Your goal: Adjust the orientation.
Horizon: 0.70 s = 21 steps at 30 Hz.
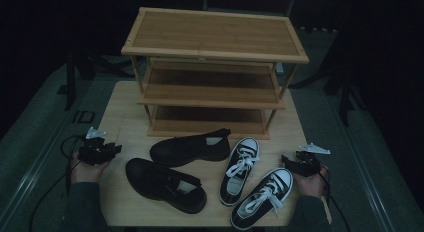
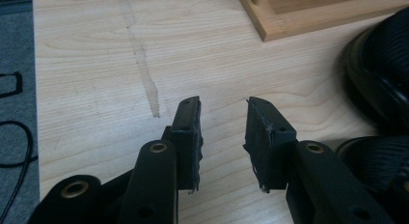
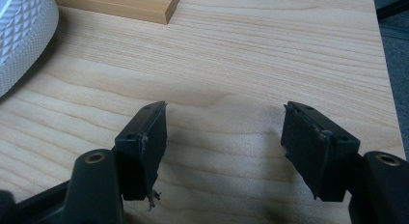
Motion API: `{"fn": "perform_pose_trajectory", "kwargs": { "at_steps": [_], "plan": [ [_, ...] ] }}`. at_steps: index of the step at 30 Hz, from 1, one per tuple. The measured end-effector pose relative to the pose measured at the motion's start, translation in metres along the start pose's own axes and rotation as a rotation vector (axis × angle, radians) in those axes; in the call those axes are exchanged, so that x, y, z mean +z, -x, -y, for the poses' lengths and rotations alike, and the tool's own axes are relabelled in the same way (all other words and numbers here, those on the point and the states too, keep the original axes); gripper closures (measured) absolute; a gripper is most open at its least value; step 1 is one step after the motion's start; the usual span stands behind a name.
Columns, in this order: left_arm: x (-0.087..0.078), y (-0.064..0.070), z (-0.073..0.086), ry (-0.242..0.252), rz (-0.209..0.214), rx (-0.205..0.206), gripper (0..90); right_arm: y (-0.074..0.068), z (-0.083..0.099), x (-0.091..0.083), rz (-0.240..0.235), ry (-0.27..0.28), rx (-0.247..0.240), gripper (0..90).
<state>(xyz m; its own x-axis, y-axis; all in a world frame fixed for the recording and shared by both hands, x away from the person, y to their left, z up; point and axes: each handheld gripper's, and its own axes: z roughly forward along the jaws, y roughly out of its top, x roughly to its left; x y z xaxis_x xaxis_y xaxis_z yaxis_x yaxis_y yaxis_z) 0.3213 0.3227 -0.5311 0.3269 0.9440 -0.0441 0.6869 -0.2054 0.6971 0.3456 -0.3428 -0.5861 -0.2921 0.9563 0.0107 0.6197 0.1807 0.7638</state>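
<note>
While both grippers wait empty, four shoes lie before the shoe rack.
Left gripper fingers slightly apart beside black shoes; right gripper fingers spread wide beside sneakers, ready to shelve.

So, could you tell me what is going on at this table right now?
A person sits at a wooden table with a gripper in each hand. The left gripper and the right gripper rest near the table's side edges, both open and holding nothing. Between them lie two black shoes and two black-and-white sneakers. Behind the shoes stands a three-tier wooden shoe rack, its shelves bare. No shoe has been picked up yet.
</note>
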Motion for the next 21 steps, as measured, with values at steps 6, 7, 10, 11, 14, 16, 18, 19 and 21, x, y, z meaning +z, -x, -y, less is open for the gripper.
{"fn": "perform_pose_trajectory", "kwargs": {
  "at_steps": [6, 7, 10, 11, 14, 16, 18, 19, 21],
  "plan": [
    [-0.002, 0.005, -0.003, -0.008, 0.041, 0.004, 70.2, 0.000, 0.000, 0.000, -0.001, 0.000, -0.001, 32.3],
    [-0.002, 0.005, -0.004, -0.011, 0.044, 0.008, 70.3, 0.000, 0.000, 0.000, -0.001, 0.000, -0.001, 32.3],
    [-0.003, 0.007, -0.006, -0.017, 0.053, 0.020, 71.1, 0.000, 0.000, 0.000, 0.000, 0.000, -0.002, 32.3],
    [-0.004, 0.008, -0.006, -0.015, 0.055, 0.019, 71.1, 0.000, 0.000, 0.000, -0.001, 0.000, -0.002, 32.3],
    [-0.006, 0.010, -0.009, -0.015, 0.061, 0.026, 71.0, 0.000, 0.000, 0.000, -0.001, 0.000, -0.002, 32.2],
    [-0.008, 0.012, -0.010, -0.012, 0.065, 0.033, 70.9, 0.000, 0.000, 0.000, -0.002, 0.000, -0.001, 32.1],
    [-0.011, 0.015, -0.012, -0.006, 0.075, 0.041, 70.6, 0.000, 0.000, 0.000, -0.003, -0.001, 0.000, 32.0],
    [-0.013, 0.017, -0.012, -0.001, 0.082, 0.044, 70.4, 0.000, 0.000, 0.000, -0.002, 0.000, -0.001, 32.1],
    [-0.016, 0.019, -0.013, 0.006, 0.095, 0.044, 70.4, 0.000, 0.000, 0.000, -0.003, 0.000, -0.001, 32.0]
  ]
}}
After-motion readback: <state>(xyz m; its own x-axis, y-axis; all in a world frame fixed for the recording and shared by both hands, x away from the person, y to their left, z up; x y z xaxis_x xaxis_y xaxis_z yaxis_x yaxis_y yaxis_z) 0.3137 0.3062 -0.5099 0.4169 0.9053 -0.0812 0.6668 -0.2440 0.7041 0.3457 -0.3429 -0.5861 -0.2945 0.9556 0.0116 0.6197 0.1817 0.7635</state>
